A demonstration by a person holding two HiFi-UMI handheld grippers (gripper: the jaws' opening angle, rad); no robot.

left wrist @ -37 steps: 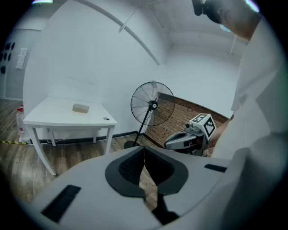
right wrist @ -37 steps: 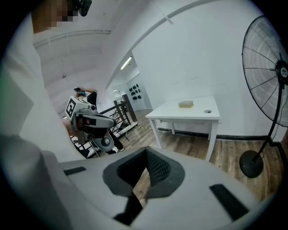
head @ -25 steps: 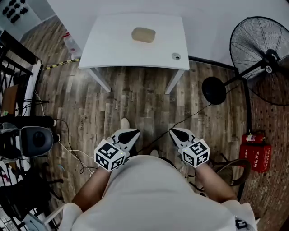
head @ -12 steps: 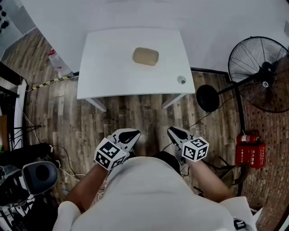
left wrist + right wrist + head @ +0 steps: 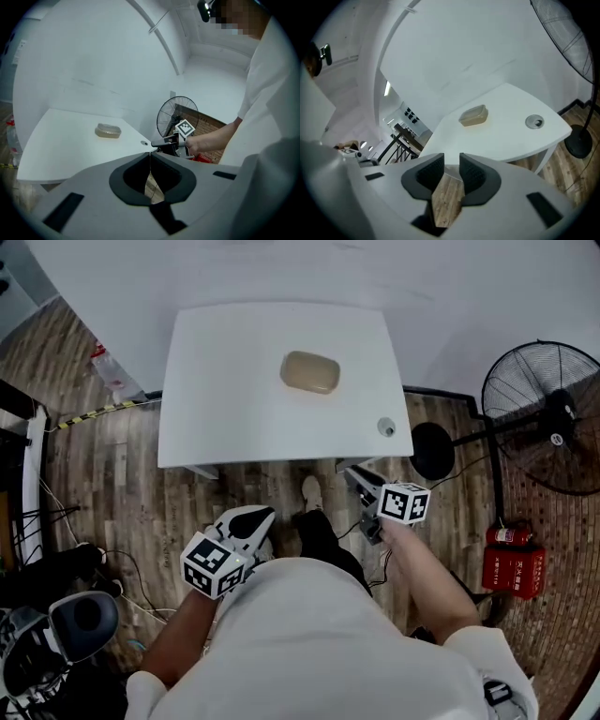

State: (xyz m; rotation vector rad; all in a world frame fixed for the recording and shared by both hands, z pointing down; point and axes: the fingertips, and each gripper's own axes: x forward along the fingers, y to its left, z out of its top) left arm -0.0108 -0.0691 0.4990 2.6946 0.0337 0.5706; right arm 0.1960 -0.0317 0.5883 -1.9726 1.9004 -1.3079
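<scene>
Our right gripper (image 5: pixel 356 474), parted and empty, hovers at the desk's (image 5: pixel 225 390) near right corner; the tan container (image 5: pixel 310 372) lies mid-desk beyond. Our left gripper (image 5: pixel 253 517) is clenched on nothing.

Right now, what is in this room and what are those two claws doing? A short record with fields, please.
table: white; bears a tan oval container and a small round disc
left gripper: shut, empty, short of the table
right gripper: open, empty, near the table's front edge
right of table: fan, red fire extinguisher
</scene>
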